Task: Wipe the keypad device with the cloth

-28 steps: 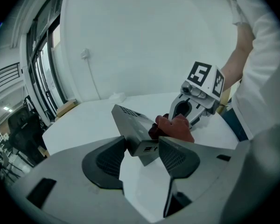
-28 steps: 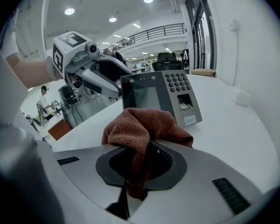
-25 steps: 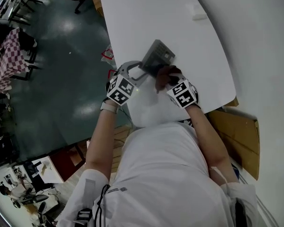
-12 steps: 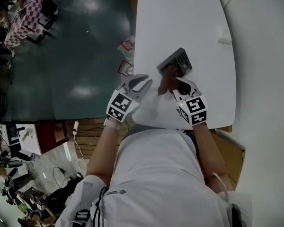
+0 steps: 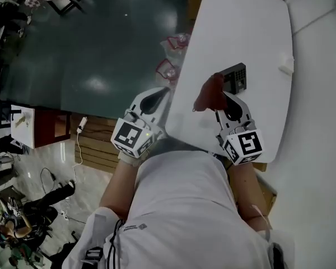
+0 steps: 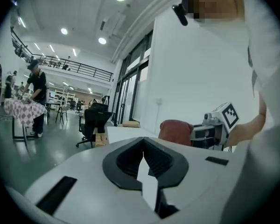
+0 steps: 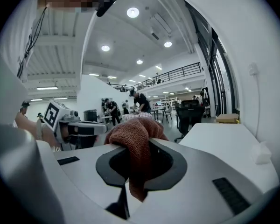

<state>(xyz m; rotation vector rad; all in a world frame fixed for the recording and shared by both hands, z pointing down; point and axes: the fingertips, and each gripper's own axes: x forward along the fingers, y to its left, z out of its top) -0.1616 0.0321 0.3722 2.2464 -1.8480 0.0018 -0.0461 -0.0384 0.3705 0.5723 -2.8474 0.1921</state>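
Tabletop [image 5: 235, 27]: white, carries the keypad. Left tongs [image 5: 157, 97]: off the tabletop's left edge, have just been closing and now stand shut, with nothing between them. Right tongs [image 5: 225, 98]: clamped on the cloth. Keypad [image 5: 236, 76]: lies just beyond the right tongs. Judged rigid, light and liable to slide under wiping; best steadied by its edges. Cloth [image 5: 208, 93]: rust-brown, soft, limp, bunched. Its gathered fold suits a firm pinch.
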